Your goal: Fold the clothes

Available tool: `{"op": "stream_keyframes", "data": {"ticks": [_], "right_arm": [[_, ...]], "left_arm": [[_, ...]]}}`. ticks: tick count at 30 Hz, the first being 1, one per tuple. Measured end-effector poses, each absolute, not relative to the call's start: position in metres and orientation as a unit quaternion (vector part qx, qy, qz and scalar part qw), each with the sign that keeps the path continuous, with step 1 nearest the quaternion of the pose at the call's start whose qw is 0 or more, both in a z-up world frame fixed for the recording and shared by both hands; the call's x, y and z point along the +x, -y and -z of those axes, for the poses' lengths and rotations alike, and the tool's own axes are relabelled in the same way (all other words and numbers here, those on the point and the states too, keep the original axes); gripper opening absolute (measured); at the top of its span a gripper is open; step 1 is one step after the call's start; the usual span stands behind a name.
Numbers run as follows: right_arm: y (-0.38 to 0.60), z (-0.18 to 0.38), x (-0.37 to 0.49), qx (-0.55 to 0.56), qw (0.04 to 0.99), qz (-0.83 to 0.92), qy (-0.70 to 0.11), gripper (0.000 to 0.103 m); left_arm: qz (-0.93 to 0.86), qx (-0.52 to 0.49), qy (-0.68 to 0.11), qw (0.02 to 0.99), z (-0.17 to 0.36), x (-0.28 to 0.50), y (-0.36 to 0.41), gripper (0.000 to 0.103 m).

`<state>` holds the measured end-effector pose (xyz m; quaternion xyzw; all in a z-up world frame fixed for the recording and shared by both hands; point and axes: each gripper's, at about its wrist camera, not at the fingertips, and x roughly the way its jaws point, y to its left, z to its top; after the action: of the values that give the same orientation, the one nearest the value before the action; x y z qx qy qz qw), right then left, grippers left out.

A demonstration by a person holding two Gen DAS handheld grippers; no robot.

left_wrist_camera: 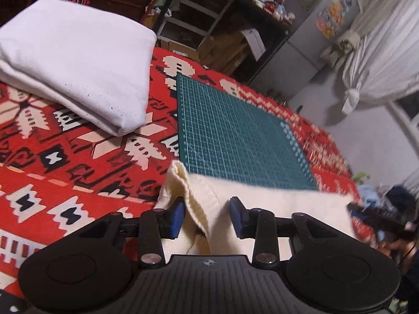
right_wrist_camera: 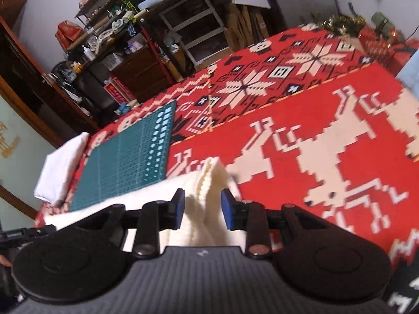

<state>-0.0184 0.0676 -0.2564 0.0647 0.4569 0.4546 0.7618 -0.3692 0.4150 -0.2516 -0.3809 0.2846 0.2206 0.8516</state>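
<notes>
A cream knitted garment (left_wrist_camera: 262, 206) hangs stretched between my two grippers above the red patterned cloth. In the left wrist view my left gripper (left_wrist_camera: 207, 217) has its blue pads on either side of a bunched fold of the knit, with a gap showing between pads and cloth. In the right wrist view my right gripper (right_wrist_camera: 203, 209) straddles the other ribbed edge of the cream garment (right_wrist_camera: 207, 183) the same way. Both edges stay lifted off the surface. A folded white cloth (left_wrist_camera: 73, 60) lies at the left; it also shows in the right wrist view (right_wrist_camera: 62, 167).
A green cutting mat (left_wrist_camera: 235, 130) lies on the red patterned cover (left_wrist_camera: 65, 170) ahead of the garment; the mat also shows in the right wrist view (right_wrist_camera: 131, 162). Shelves (right_wrist_camera: 193, 34), boxes and a fridge (left_wrist_camera: 314, 26) stand beyond the far edge.
</notes>
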Motion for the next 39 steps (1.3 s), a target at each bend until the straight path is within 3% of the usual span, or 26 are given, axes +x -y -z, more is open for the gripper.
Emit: {"op": "stream_keyframes", "data": {"ticks": [2, 3, 4, 7, 16, 19, 35, 37, 38, 39], "right_arm": [[-0.075, 0.262, -0.017, 0.063, 0.756, -0.459, -0.462, 0.028], [-0.079, 0.264, -0.017, 0.058, 0.755, -0.458, -0.466, 0.011], [-0.082, 0.265, -0.017, 0.062, 0.752, -0.461, -0.467, 0.006], [-0.086, 0.266, -0.017, 0.075, 0.754, -0.463, -0.460, 0.005], [-0.096, 0.274, 0.000, 0.098, 0.761, -0.452, -0.455, 0.004], [-0.098, 0.284, 0.004, 0.099, 0.761, -0.446, -0.461, 0.004], [-0.102, 0.290, 0.016, 0.113, 0.772, -0.432, -0.452, 0.004], [-0.094, 0.287, 0.018, 0.119, 0.781, -0.423, -0.444, 0.005], [-0.089, 0.285, 0.018, 0.121, 0.786, -0.417, -0.440, 0.010], [-0.086, 0.281, 0.018, 0.116, 0.790, -0.415, -0.436, 0.010]], "left_arm": [[-0.215, -0.388, -0.278, 0.852, 0.253, -0.370, -0.417, 0.007], [-0.212, -0.388, -0.275, 0.853, 0.253, -0.370, -0.417, 0.005], [-0.210, -0.389, -0.272, 0.855, 0.253, -0.371, -0.417, 0.005], [-0.211, -0.377, -0.269, 0.861, 0.250, -0.370, -0.418, 0.005], [-0.215, -0.390, -0.272, 0.853, 0.263, -0.361, -0.443, 0.006], [-0.218, -0.424, -0.259, 0.840, 0.264, -0.370, -0.447, 0.010], [-0.247, -0.348, -0.282, 0.859, 0.247, -0.375, -0.446, 0.012], [-0.256, -0.343, -0.282, 0.859, 0.240, -0.383, -0.446, 0.023], [-0.260, -0.341, -0.281, 0.859, 0.235, -0.387, -0.446, 0.030], [-0.259, -0.346, -0.275, 0.859, 0.230, -0.391, -0.445, 0.030]]}}
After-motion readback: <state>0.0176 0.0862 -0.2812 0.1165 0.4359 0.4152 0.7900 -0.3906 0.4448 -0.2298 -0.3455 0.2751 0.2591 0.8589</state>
